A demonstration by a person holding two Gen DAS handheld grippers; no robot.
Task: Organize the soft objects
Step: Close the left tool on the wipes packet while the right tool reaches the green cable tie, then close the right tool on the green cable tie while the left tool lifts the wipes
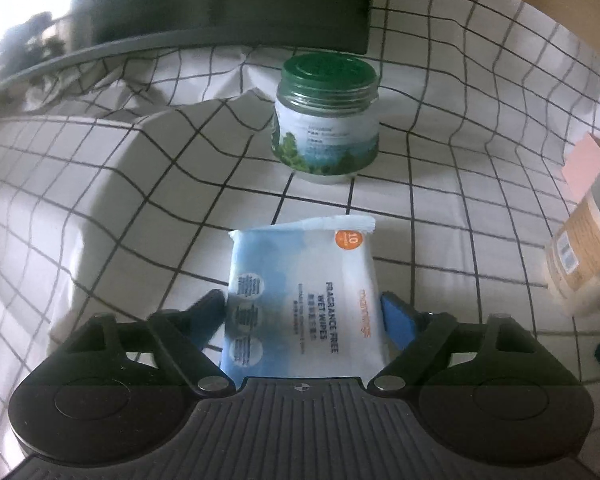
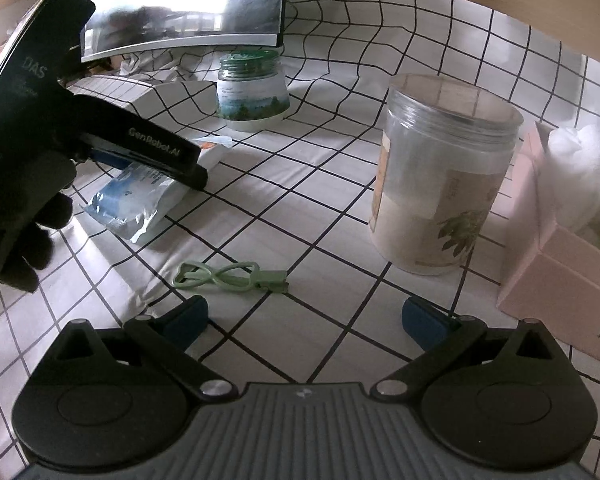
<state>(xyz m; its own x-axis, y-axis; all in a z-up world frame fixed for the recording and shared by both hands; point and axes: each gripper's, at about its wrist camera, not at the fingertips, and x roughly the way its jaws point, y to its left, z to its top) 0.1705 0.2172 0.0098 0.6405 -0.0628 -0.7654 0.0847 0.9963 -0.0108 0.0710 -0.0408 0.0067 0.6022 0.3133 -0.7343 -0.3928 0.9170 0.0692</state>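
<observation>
A blue and white pack of wet wipes [image 1: 304, 300] lies between the fingers of my left gripper [image 1: 302, 312], which is shut on its sides. In the right wrist view the same pack [image 2: 140, 200] shows under the left gripper [image 2: 172, 160], just above or on the checked cloth. My right gripper [image 2: 304, 320] is open and empty above the cloth. A pink box [image 2: 560, 272] at the right holds white soft items [image 2: 576, 172].
A green-lidded jar [image 1: 326, 120] stands behind the wipes. A tall clear jar [image 2: 440, 176] stands beside the pink box. A light green cable [image 2: 228, 276] lies on the cloth in front of my right gripper. A dark monitor [image 2: 180, 4] is at the back.
</observation>
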